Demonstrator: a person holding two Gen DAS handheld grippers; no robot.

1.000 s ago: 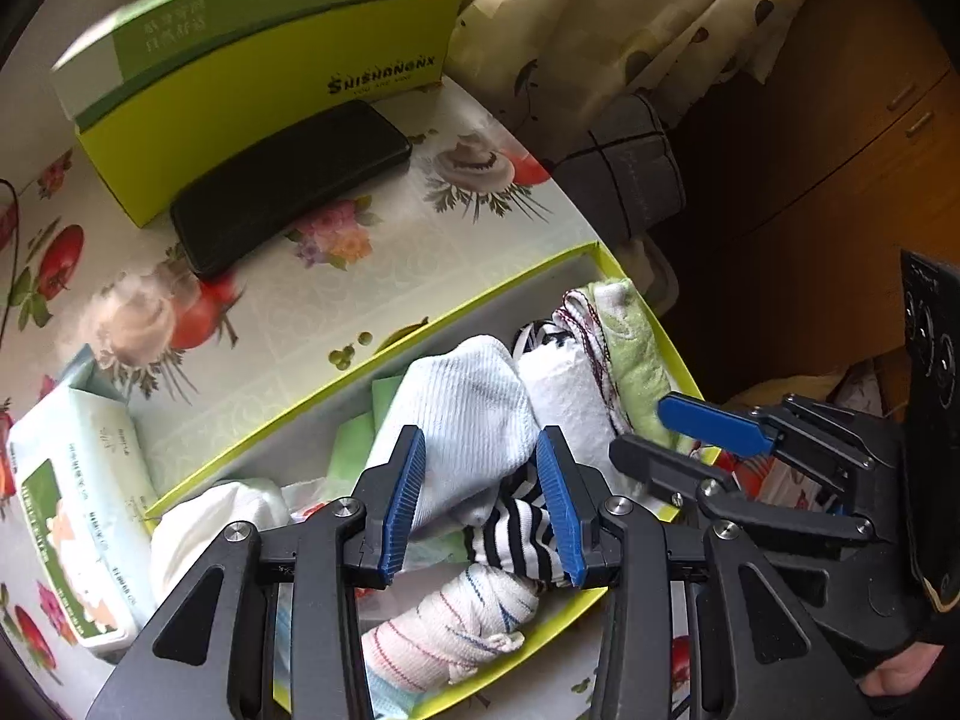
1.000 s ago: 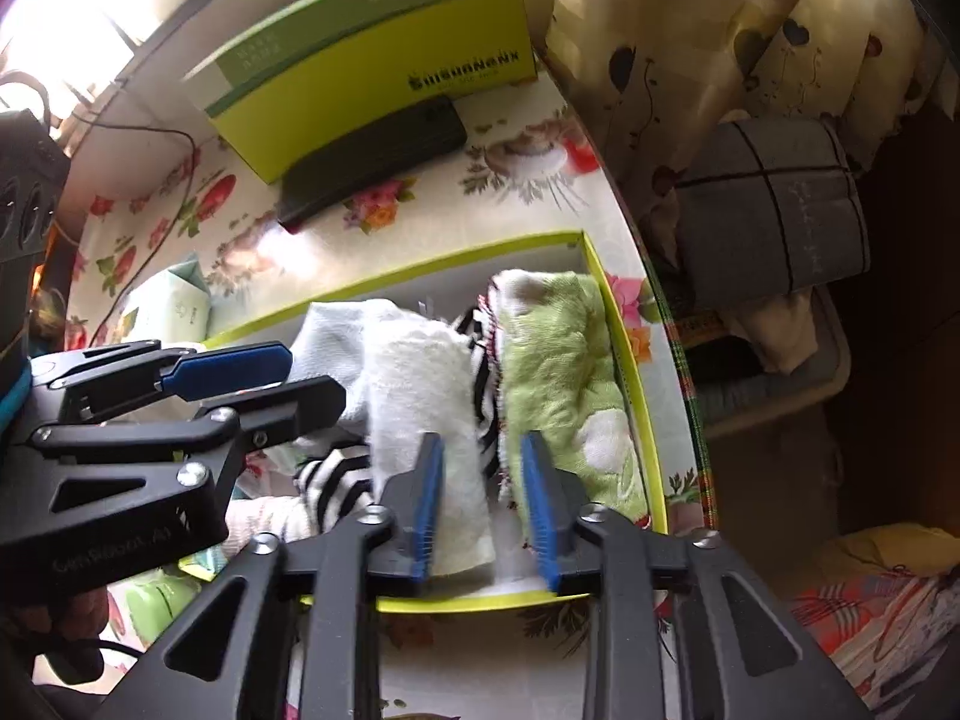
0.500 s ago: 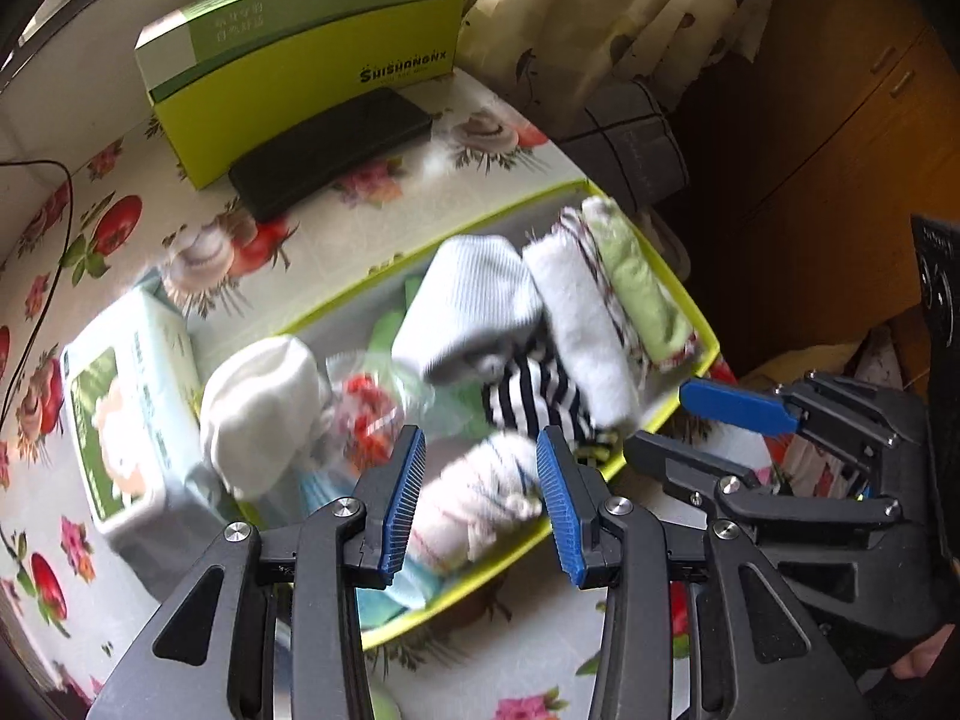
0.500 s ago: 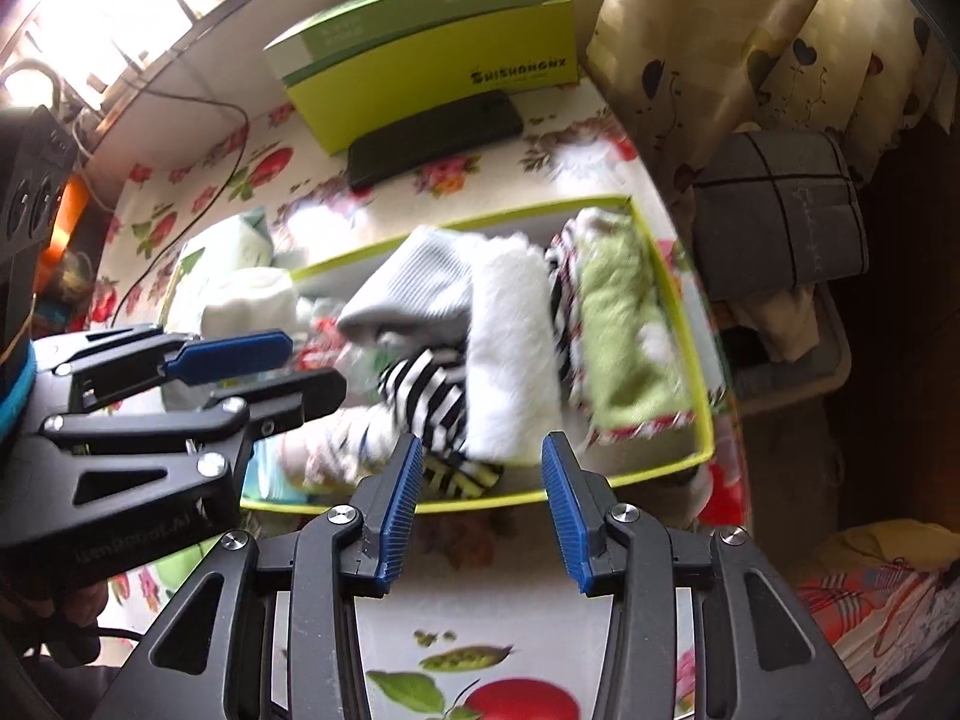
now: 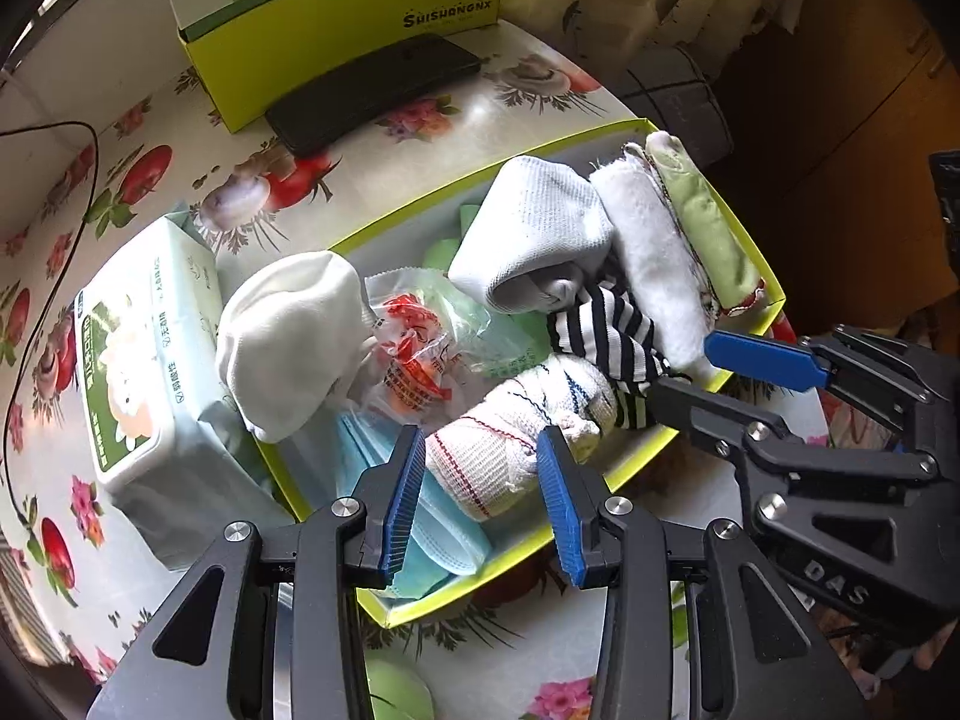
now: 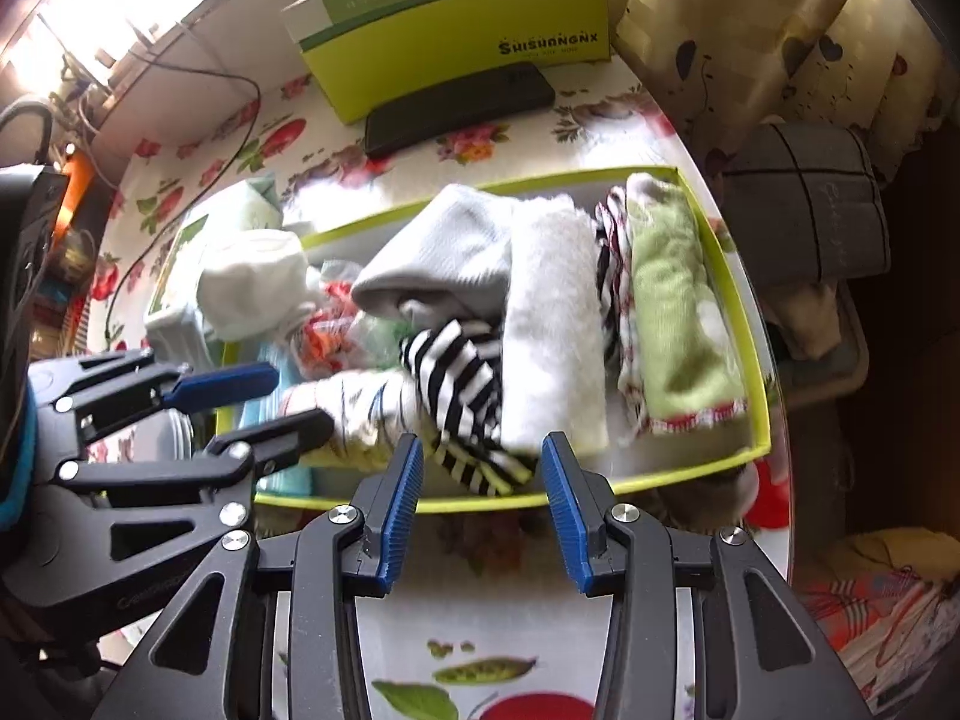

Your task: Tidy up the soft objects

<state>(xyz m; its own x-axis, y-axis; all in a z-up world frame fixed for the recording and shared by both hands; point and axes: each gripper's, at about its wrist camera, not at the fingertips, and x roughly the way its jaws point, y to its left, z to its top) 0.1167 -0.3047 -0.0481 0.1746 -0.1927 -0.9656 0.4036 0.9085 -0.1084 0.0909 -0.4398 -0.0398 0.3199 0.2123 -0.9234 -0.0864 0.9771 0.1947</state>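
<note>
A lime-green open box (image 5: 774,294) (image 6: 757,384) holds soft things: a grey sock roll (image 5: 534,234) (image 6: 438,252), a white towel (image 5: 654,276) (image 6: 555,324), a green cloth (image 5: 714,240) (image 6: 678,312), a black-and-white striped sock (image 5: 606,336) (image 6: 462,384), a pink-white sock roll (image 5: 516,438), a white sock ball (image 5: 288,342) (image 6: 252,282), a blue mask (image 5: 444,534) and plastic packets (image 5: 420,348). My left gripper (image 5: 480,498) is open and empty above the box's near side. My right gripper (image 6: 480,507) is open and empty, in front of the box.
A pack of wet wipes (image 5: 144,378) lies left of the box. A black phone (image 5: 372,93) lies before a green carton (image 5: 342,18) at the back. The flowered tablecloth (image 5: 180,180) ends at the right, near a curtain (image 6: 750,30) and a grey bag (image 6: 810,204).
Both grippers have pulled back and up from inside the box. The right gripper's jaws have opened wider. The whole box and the wipes now show.
</note>
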